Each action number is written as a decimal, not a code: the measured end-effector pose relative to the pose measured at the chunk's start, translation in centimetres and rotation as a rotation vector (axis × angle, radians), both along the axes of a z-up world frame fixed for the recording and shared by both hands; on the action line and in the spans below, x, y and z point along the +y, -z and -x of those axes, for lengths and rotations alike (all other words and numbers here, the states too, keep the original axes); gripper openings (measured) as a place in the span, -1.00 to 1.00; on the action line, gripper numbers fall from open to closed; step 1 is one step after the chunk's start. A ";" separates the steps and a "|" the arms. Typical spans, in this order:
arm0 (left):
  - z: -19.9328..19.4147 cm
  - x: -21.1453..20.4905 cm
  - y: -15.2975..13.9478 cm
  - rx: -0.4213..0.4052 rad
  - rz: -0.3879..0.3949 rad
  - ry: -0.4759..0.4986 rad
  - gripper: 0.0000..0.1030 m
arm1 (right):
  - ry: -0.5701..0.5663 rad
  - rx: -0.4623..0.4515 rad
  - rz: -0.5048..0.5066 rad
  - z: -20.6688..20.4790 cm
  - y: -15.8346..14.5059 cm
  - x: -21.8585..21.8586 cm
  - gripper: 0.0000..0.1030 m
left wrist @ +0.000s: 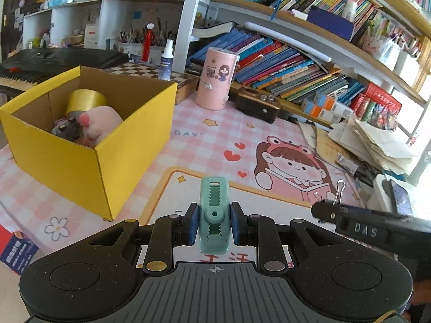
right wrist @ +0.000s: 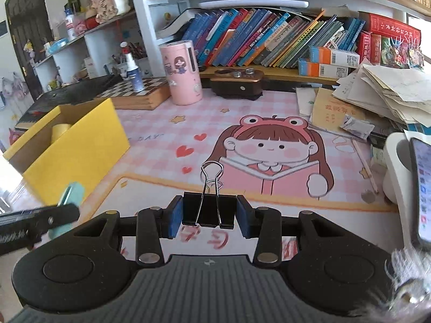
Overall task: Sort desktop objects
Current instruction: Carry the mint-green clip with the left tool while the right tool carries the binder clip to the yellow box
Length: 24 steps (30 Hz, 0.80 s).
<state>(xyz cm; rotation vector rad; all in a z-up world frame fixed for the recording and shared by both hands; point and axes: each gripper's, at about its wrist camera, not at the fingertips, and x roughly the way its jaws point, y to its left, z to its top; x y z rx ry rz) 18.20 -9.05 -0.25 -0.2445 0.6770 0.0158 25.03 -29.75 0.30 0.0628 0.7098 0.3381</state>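
My left gripper [left wrist: 214, 222] is shut on a teal plastic clip-like object [left wrist: 214, 210], held above the pink desk mat [left wrist: 204, 145]. My right gripper [right wrist: 210, 214] is shut on a black binder clip [right wrist: 210, 210] with silver wire handles pointing forward. The binder clip also shows in the left wrist view [left wrist: 335, 204], to the right. The teal object shows blurred at the left of the right wrist view [right wrist: 71, 193]. An open yellow cardboard box [left wrist: 129, 145] stands to the left and holds a roll of yellow tape [left wrist: 86, 101], a pink plush [left wrist: 101, 123] and a small grey item [left wrist: 67, 130].
A pink cylindrical container [left wrist: 216, 78], a dark brown box [left wrist: 257, 105], a checkerboard box [left wrist: 150, 74] and a spray bottle [left wrist: 167, 59] stand at the back. Books fill the shelf [right wrist: 269, 40]. Papers are piled at the right [right wrist: 390, 91]. A phone on a white stand [right wrist: 420, 188] is at far right.
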 end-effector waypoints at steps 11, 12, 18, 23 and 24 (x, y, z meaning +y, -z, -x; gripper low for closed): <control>4.0 4.0 -0.8 -0.053 0.015 0.068 -0.55 | 0.033 -0.015 0.029 6.2 -1.3 3.4 -0.25; 4.5 4.7 -0.9 -0.061 0.011 0.076 -0.55 | 0.042 -0.019 0.028 6.7 -1.4 4.0 -0.25; 8.0 9.5 -1.4 -0.087 -0.011 0.094 -0.55 | 0.074 -0.025 0.017 10.1 -1.7 8.5 -0.25; 11.0 13.7 -1.1 -0.070 -0.024 0.093 -0.55 | 0.072 0.011 -0.007 13.4 -1.3 13.3 -0.25; 11.7 14.6 -1.0 -0.070 -0.027 0.093 -0.55 | 0.072 0.014 -0.008 14.1 -1.2 14.2 -0.25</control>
